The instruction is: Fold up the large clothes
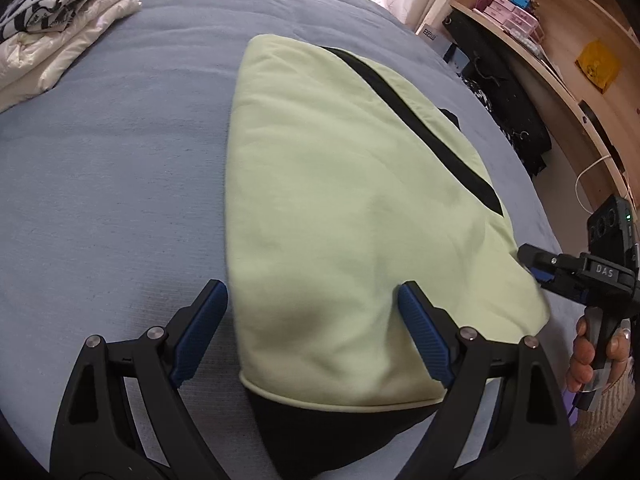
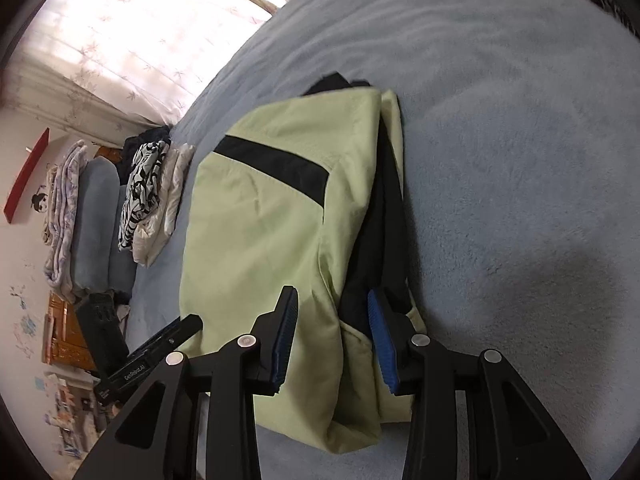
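A pale green garment [image 1: 352,208] with a black stripe and black lining lies folded on the blue bed cover [image 1: 112,184]. My left gripper [image 1: 312,300] is open, its jaws astride the garment's near corner, just above the cloth. The right gripper shows at the right edge of the left wrist view [image 1: 532,260], at the garment's side edge. In the right wrist view the garment [image 2: 264,232] lies folded with black layers showing at its right side. My right gripper [image 2: 332,312] is open around the folded edge, one finger on each side. The left gripper [image 2: 188,328] shows at the lower left.
A stack of folded clothes [image 1: 52,28], white and black-and-white patterned, sits at the bed's far left corner; it also shows in the right wrist view [image 2: 152,192] beside folded blankets [image 2: 80,216]. Wooden shelves [image 1: 560,40] stand past the bed's right edge. A curtained window [image 2: 132,32] is behind.
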